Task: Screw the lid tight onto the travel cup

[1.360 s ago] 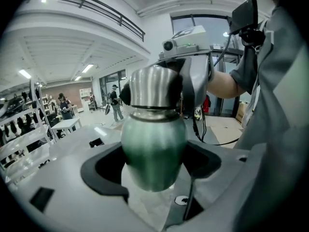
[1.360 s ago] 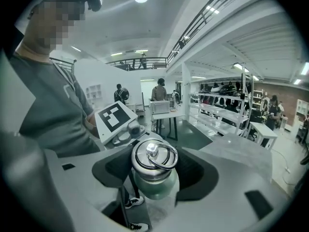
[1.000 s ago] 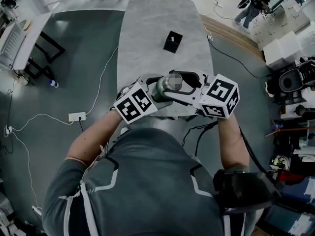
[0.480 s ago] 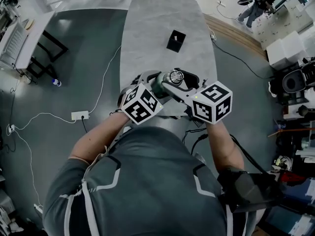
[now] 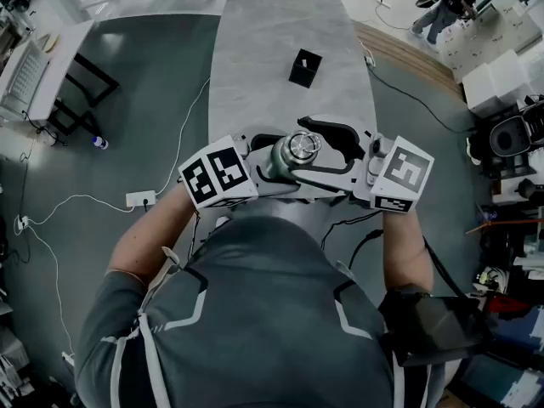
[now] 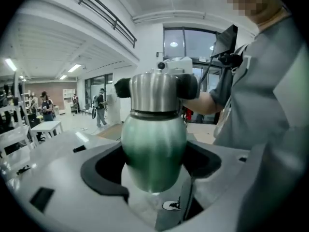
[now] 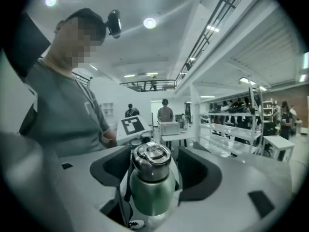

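The travel cup (image 6: 153, 149) has a green body and a steel screw lid (image 6: 154, 92) with a ring on top. It is held up in the air over the near end of the table. My left gripper (image 6: 153, 174) is shut on the green body, its black pads (image 6: 104, 170) against the sides. My right gripper (image 7: 154, 174) reaches in from the right at lid height. Its jaws are opening, and there is a gap between each pad (image 7: 199, 172) and the lid (image 7: 152, 159). From the head view I see the lid (image 5: 299, 147) from above between both grippers.
A small black box (image 5: 304, 68) lies farther up the grey marble table (image 5: 272, 32). A power strip (image 5: 136, 200) and white cables lie on the floor at the left. People and shelves stand far back in the hall.
The right gripper has swung out to the right and its jaws have spread off the lid. The left gripper has shifted left with the cup in it.
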`<action>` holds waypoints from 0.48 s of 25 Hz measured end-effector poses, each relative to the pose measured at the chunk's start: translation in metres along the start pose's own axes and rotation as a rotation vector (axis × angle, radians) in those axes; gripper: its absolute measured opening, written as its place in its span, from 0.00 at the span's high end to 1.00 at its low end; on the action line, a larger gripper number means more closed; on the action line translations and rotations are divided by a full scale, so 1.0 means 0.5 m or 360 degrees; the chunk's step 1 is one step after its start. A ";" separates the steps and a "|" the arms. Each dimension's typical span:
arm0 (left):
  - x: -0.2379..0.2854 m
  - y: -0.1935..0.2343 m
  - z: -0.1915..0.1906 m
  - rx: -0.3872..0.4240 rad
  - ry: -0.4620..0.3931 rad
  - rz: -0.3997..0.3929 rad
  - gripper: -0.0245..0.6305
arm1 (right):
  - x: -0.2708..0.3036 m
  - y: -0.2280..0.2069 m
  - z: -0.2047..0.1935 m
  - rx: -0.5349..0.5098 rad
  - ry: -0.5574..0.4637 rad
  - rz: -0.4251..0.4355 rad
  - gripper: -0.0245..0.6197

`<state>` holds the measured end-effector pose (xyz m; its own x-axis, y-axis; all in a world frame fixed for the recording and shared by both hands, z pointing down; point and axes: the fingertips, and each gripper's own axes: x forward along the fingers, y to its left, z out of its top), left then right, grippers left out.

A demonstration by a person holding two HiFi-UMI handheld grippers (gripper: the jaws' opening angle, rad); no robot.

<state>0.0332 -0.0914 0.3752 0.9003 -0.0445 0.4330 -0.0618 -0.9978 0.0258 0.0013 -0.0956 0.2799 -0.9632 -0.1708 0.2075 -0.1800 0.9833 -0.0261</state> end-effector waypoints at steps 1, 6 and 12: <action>-0.005 -0.007 0.006 -0.0016 -0.0015 -0.0029 0.40 | -0.002 0.012 0.009 -0.0036 -0.0027 0.0061 0.47; -0.015 -0.013 0.021 -0.0015 -0.0035 -0.0065 0.40 | 0.002 0.019 0.024 -0.0093 -0.0103 0.0144 0.47; -0.012 0.030 0.005 -0.0122 0.0008 0.0195 0.40 | 0.010 -0.026 0.006 0.0021 -0.0139 -0.0165 0.54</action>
<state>0.0277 -0.1061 0.3707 0.8819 -0.1651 0.4416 -0.2036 -0.9782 0.0410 -0.0016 -0.1095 0.2784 -0.9529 -0.2768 0.1241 -0.2815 0.9593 -0.0216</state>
